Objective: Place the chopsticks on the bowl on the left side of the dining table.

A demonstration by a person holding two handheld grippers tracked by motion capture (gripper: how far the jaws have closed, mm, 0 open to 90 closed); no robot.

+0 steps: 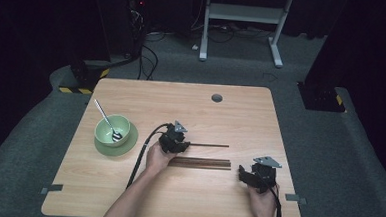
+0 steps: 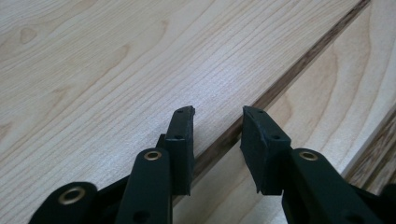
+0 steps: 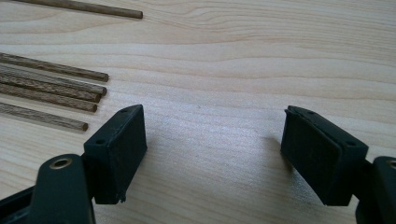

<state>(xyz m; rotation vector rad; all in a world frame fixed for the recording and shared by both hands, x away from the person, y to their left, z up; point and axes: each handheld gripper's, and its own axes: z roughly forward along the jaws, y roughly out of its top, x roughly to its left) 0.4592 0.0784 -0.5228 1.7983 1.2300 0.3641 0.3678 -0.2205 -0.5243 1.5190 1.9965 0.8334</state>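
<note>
- The right claw (image 1: 245, 175) is sitting nearest the person's edge of the desk (image 1: 126, 195), held in the right hand (image 1: 263, 202); in the right gripper view its jaws are standing spread wide with only bare wood between them.
- The right forearm is coming up from the bottom edge, and the claw is pointing left toward the sticks.
- Just beyond, a bundle of dark wooden sticks (image 1: 200, 163) is lying flat mid-desk, its long axis running left to right; the right gripper view is showing their blunt ends (image 3: 93, 88) facing that claw, near it but apart.
- The left hand (image 1: 157, 159) is reaching in on a slanted forearm, gripping the left claw (image 1: 186, 144), which is pointing right along the desk.
- A single stick (image 1: 209, 145) is lying parallel to the bundle and a little beyond it, its left end at the left claw.
- In the left gripper view that stick (image 2: 280, 84) is running between the jaws, which are standing partly spread; a gap is showing on each side, so the pads are not pinching it.
- Farther left, a green bowl (image 1: 109, 126) is resting on a green saucer (image 1: 126, 146), with a spoon (image 1: 105, 118) leaning in it.
</note>
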